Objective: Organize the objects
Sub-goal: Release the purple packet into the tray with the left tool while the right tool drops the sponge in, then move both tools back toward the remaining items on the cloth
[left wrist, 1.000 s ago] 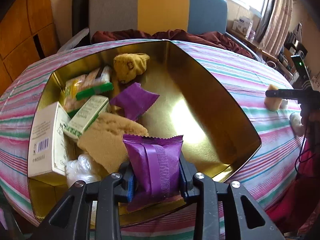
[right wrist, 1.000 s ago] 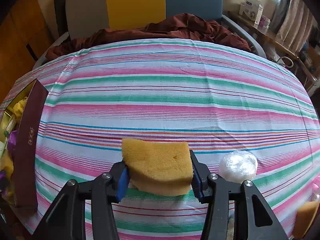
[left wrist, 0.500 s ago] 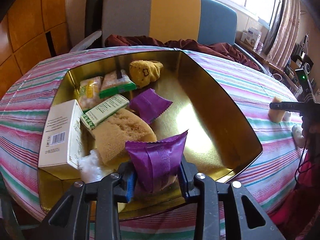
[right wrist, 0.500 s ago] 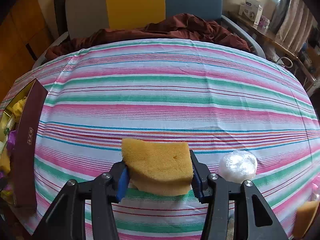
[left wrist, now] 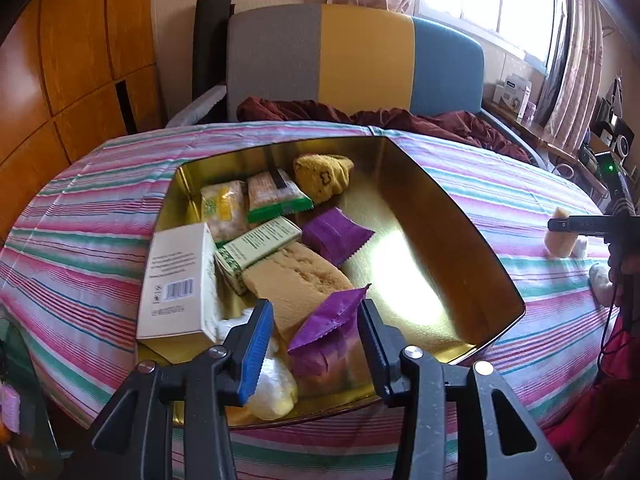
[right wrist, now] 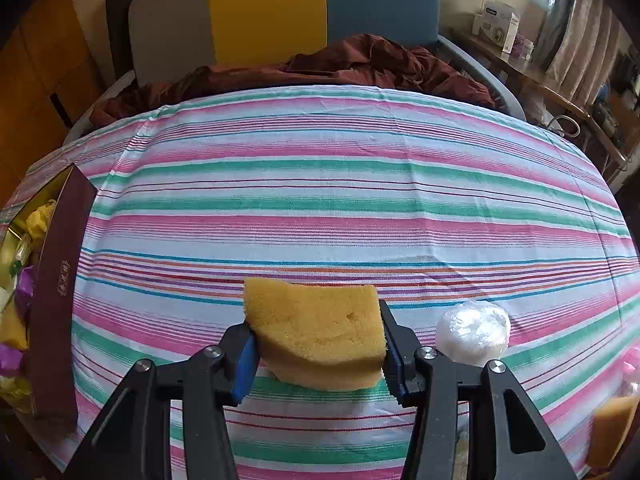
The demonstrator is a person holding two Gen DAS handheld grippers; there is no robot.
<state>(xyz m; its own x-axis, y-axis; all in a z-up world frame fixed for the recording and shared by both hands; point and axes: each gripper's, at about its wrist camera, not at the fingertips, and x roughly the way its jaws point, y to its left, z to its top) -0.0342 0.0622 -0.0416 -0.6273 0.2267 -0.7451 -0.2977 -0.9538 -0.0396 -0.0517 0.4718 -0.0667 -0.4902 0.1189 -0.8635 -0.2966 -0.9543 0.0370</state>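
Left gripper (left wrist: 316, 320) spread wide over tin (left wrist: 472, 248), holding nothing; purple packet (left wrist: 326, 320) lies loose inside on sponge. Right gripper (right wrist: 316, 340) clamps sponge (right wrist: 316, 332) above cloth. Step: drop-off done; next: carry sponge to tin

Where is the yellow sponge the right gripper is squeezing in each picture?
Left wrist view: the yellow sponge sits small at the far right edge, under the black right gripper.
Right wrist view: it fills the bottom middle, pinched by the right gripper.
Shared landmark: the gold tin, centre in the left view, far left edge in the right view.
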